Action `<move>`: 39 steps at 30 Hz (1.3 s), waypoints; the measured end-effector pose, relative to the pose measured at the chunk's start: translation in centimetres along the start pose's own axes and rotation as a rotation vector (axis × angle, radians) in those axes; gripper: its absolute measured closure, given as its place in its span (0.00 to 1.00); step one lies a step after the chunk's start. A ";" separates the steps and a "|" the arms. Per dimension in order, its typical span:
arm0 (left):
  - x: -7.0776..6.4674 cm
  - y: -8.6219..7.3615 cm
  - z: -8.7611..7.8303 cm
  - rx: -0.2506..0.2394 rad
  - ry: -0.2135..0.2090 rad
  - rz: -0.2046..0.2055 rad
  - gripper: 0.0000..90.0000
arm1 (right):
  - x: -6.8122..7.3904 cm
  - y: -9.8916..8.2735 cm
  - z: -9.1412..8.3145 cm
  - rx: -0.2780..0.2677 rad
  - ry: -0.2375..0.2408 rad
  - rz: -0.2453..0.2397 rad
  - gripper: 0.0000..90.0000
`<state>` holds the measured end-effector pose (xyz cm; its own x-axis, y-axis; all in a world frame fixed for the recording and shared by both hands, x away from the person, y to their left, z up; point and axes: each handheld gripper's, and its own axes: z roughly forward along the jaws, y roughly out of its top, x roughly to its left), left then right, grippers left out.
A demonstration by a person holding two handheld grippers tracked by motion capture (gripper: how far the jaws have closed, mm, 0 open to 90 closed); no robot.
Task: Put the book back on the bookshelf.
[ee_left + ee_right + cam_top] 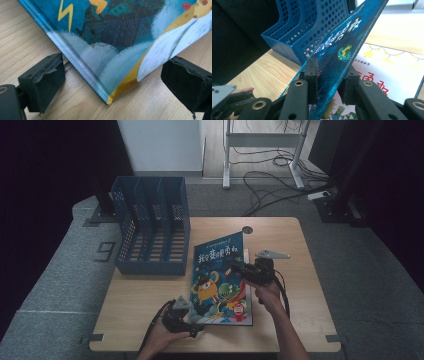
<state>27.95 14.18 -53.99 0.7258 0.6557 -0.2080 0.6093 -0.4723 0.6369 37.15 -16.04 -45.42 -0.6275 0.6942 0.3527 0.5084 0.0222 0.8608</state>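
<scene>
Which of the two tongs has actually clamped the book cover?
The right tongs, pinching the lifted blue cover. The left tongs merely straddle the book's near corner, open, not touching it.

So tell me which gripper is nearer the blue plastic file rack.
Right. The right gripper, clamping the book cover, sits closer to the blue plastic file rack; the left gripper stays at the table's near edge.

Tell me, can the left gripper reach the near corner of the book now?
Probably yes: the left gripper already has its open jaws on either side of the book corner, with bare table around it.
</scene>
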 end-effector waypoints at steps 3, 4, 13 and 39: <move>0.0 0.2 0.1 0.000 0.006 0.000 0.06 | 0.6 0.3 -0.4 -0.024 0.006 -0.036 0.80; 0.0 0.2 0.2 0.000 0.007 0.000 0.06 | 0.7 0.4 -0.6 -0.031 0.008 -0.047 0.80; 0.3 0.7 0.5 -0.003 0.017 -0.012 0.06 | 0.7 0.6 -1.2 -0.068 0.006 -0.080 0.80; 0.7 1.7 1.1 0.003 0.050 -0.043 0.06 | 1.1 1.0 -2.5 -0.144 0.041 -0.149 0.83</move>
<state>29.87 13.17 -53.86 0.6821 0.7039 -0.1978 0.6407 -0.4451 0.6256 35.50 -17.07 -43.25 -0.7146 0.6609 0.2293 0.3202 0.0176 0.9472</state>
